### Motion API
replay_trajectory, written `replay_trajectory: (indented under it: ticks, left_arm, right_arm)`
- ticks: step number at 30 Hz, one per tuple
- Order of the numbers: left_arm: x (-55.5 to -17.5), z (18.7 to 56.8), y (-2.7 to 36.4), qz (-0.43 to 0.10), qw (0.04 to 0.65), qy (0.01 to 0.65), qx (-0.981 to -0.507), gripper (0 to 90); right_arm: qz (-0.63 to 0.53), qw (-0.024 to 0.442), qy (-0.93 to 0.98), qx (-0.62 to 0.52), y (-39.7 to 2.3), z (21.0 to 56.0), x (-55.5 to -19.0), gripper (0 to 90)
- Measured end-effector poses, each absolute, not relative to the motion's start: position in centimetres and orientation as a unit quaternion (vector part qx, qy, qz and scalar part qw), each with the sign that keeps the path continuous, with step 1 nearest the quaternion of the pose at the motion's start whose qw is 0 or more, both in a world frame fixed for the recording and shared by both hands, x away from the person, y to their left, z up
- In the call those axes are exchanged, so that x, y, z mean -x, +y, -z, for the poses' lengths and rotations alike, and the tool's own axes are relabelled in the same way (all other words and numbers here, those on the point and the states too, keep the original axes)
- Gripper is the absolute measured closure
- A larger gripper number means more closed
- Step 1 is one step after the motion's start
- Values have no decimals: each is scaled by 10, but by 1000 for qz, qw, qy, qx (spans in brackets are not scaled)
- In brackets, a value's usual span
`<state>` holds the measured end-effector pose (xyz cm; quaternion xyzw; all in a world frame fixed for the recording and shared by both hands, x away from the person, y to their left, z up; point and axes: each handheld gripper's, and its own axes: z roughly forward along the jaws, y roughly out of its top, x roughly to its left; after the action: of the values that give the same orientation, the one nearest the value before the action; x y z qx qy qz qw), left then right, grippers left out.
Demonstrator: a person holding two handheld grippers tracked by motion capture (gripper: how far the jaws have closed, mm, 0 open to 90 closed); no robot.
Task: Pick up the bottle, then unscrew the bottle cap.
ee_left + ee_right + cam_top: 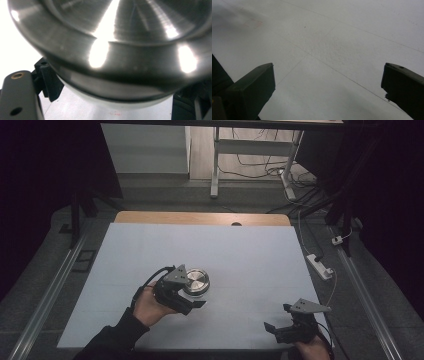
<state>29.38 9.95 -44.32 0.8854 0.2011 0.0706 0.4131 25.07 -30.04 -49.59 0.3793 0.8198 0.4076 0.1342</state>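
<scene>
Near the middle of the sheet (240,255) was a round steel lid (196,282), its broad face up; no long axis could be told. From its near left side, the left gripper (192,301) clamped its edge, hand low. The right gripper (280,320) rested well right of the lid, jaws apart.

Black left gripper (192,301) and right gripper (280,320) carry grey triangular plates; dark sleeve (112,340).
</scene>
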Motion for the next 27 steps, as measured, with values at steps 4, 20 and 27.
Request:
replay_trajectory:
  ticks: [4, 20, 27]
  left_arm:
    - [-295, 445, 100, -68, 414, 206, -884, 158]
    - [-298, 446, 103, -64, 420, 216, -879, 158]
    - [-298, 446, 103, -66, 420, 217, -879, 158]
  right_arm:
    - [-407, 140, 818, -381, -300, 496, -250, 0]
    - [-431, 134, 817, -360, -288, 485, -248, 0]
    - [-438, 133, 823, -337, -275, 480, -249, 0]
